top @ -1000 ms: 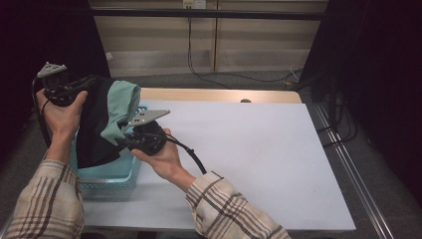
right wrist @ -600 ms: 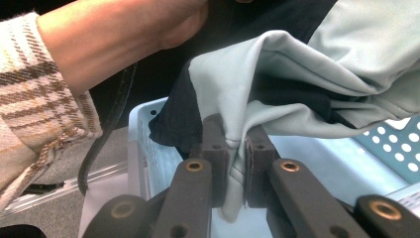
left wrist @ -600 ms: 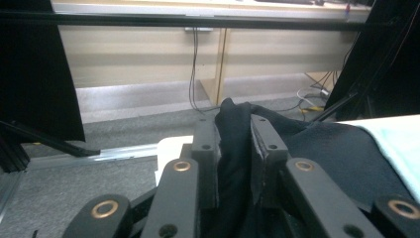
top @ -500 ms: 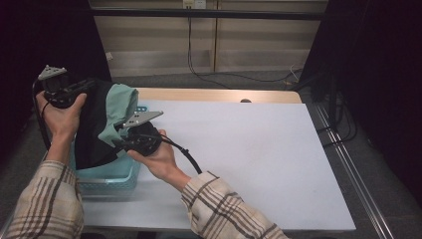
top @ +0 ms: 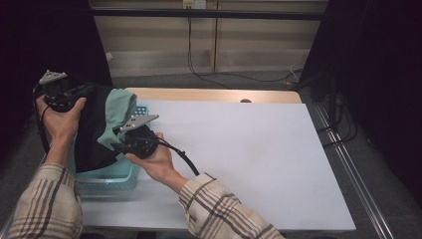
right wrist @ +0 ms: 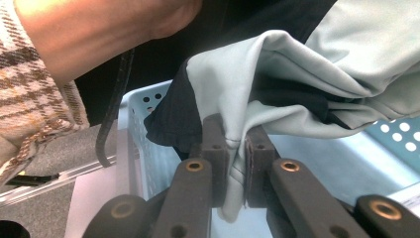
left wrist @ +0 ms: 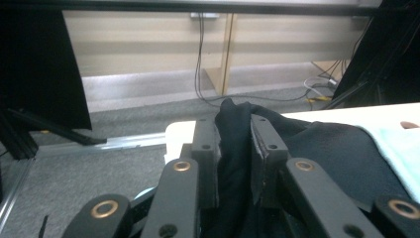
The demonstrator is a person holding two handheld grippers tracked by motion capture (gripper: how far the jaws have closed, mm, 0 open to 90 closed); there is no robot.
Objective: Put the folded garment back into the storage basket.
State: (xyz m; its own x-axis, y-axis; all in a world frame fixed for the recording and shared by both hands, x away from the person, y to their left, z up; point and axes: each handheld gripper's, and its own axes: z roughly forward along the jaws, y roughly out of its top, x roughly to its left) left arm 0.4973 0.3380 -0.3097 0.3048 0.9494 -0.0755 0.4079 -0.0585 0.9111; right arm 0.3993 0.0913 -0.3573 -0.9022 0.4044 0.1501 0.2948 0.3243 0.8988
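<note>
- Garment (top: 99, 134) = black cloth w/ pale green panel, held up off the table (top: 259, 164) at its front-left corner, hanging over the light blue basket (top: 107, 177)
- Long axis in high view runs from upper left (at left gripper) down to lower right (at right gripper), slanted; bulk of cloth sags between the two grips, lower part drops into basket
- Green panel (right wrist: 297, 74) faces right gripper side; black part (left wrist: 341, 148) faces left gripper side
- Left gripper (left wrist: 234, 153): jaws clamped on a bunched black fold of garment, the fold sticks up past the pads; in high view it sits raised at far left (top: 62, 92), past the table's left edge
- Left hand (top: 62, 122): wrapped round gripper body from below, forearm rising near upright, plaid sleeve (top: 47, 204) at bottom edge
- Right gripper (right wrist: 236, 153): jaws pinched on the green edge of garment, w/ black layer just beside it; basket wall w/ holes right behind. In high view (top: 119, 144) it points left, toward the cloth
- Right hand (top: 157, 159): grips from the table side, forearm angled in from bottom centre, cable (top: 181, 159) trailing over the wrist
- Right gripper sits lower than left, just above basket rim; the two are near each other, cloth spanning btw them
</note>
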